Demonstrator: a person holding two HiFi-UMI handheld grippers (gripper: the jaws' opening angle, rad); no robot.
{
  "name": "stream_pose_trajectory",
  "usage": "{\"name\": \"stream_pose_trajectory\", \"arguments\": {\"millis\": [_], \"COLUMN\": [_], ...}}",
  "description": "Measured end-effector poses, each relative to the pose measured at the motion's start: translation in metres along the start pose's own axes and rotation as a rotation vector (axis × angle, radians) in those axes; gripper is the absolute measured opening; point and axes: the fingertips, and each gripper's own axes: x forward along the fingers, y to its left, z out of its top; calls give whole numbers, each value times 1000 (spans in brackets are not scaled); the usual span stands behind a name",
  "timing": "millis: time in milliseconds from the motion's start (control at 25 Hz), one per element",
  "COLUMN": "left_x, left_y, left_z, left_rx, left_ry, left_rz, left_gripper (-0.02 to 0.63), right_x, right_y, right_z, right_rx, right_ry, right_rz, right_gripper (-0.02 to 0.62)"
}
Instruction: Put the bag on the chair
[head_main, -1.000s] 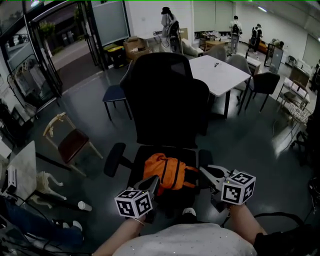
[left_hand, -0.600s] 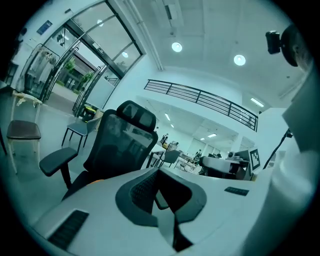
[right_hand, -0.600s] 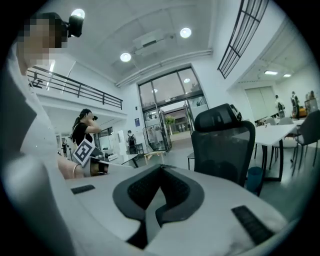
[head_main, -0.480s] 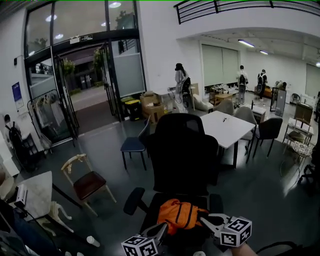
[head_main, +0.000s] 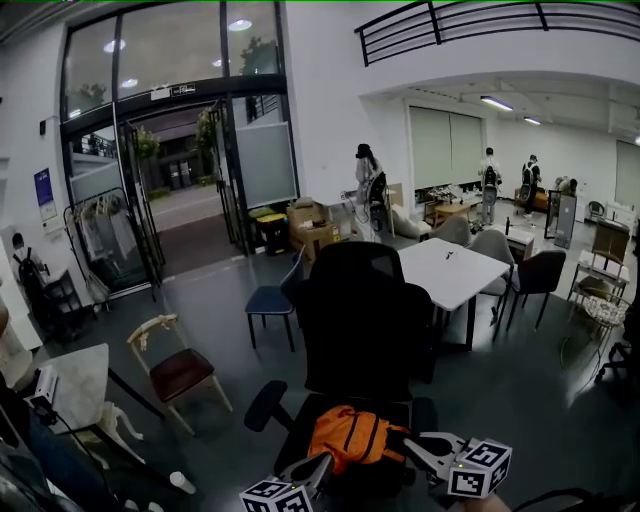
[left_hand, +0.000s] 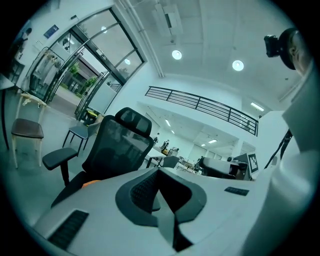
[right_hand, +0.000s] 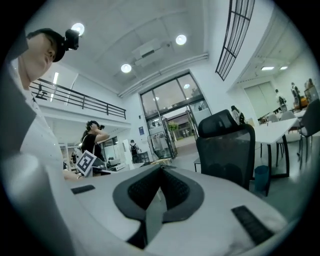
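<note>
Left gripper and right gripper lifted; bag seemingly rests on chair.

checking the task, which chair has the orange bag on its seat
The black high-backed office chair, nearest the person: the orange bag lies on its seat.

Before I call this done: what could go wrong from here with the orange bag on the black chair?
The left gripper and right gripper, both shut and empty, have their tips right beside the orange bag. Pulling away carelessly could catch a fold or strap and drag it toward the seat's front. The bag is a soft, slumped heap on the black chair, so a knock to the chair might tip it off.
</note>
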Motion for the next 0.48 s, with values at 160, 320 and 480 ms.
{"name": "stream_pose_trajectory", "arguments": {"millis": [160, 320, 480], "left_x": [3, 6, 9], "left_y": [-25, -50, -76], "left_z": [-4, -10, -33], "left_rx": [-9, -29, -45], "left_ry": [-23, -50, -53], "left_rz": [26, 41, 63], "left_gripper": [2, 3, 3], "right_x": [-25, -53, -87], "right_y": [-2, -14, -30], "right_z": [-4, -11, -27], "right_rx": [-8, -7, 33], "right_ry": [30, 74, 113], "right_rz": [33, 16, -27], "right_gripper": [5, 5, 5]}}
